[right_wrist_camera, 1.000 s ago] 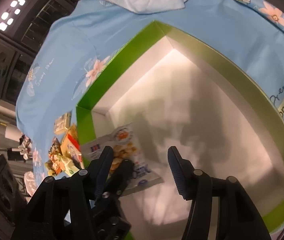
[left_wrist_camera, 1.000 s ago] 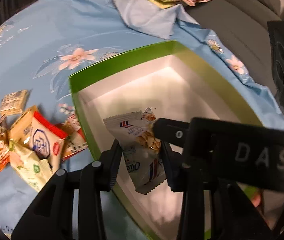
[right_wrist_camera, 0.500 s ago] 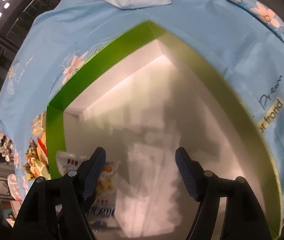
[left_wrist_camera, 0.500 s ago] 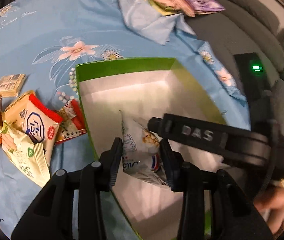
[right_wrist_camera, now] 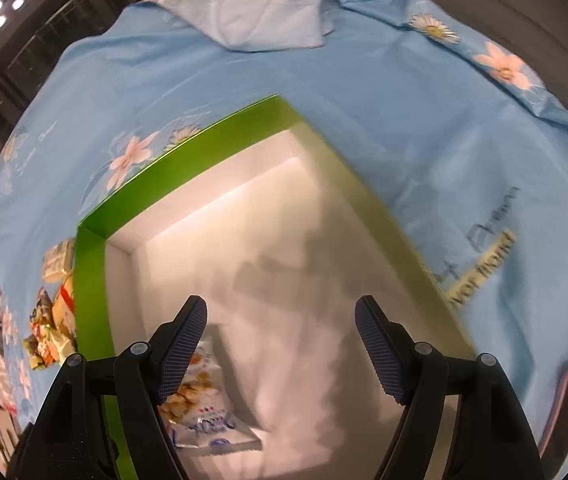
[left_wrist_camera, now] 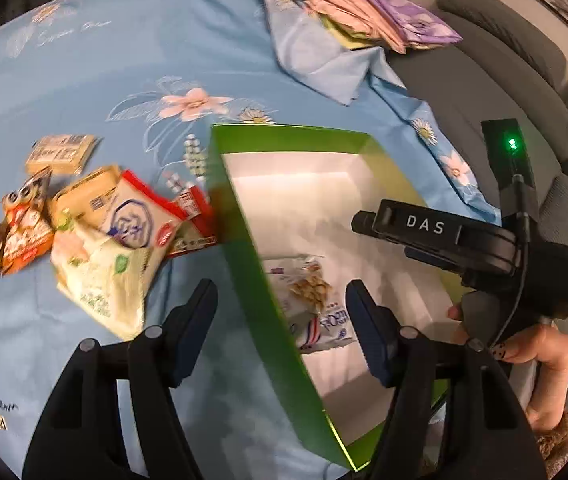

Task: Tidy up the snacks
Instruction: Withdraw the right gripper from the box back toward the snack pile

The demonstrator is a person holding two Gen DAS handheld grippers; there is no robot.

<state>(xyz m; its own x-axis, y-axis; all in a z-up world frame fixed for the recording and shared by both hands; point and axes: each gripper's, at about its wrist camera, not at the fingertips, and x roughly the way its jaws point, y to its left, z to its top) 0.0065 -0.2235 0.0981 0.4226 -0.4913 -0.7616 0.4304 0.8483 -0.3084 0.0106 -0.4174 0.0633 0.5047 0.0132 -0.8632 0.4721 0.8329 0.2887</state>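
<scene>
A second ago the left gripper pinched the white snack packet over the green box; now its jaws are opening, nothing pressed between the pads, and the packet lies loose on the box's white floor against the near-left wall. The left gripper straddles that wall, one finger outside the box, the other inside just beside the packet. The right gripper, whose jaws are also opening with nothing between them, hangs over the box's floor; in its own view the packet lies under and just past its left finger, not gripped. A hand holds the right gripper's handle at the box's near right side. Count: one box, one packet inside it, two grippers. Left of the box on the blue flowered cloth sits a loose heap of snacks, about six or seven packets, the blur preventing an exact tally. Beyond the box's far corner lies a stack of folded cloths, with a grey sofa to the right of it.
</scene>
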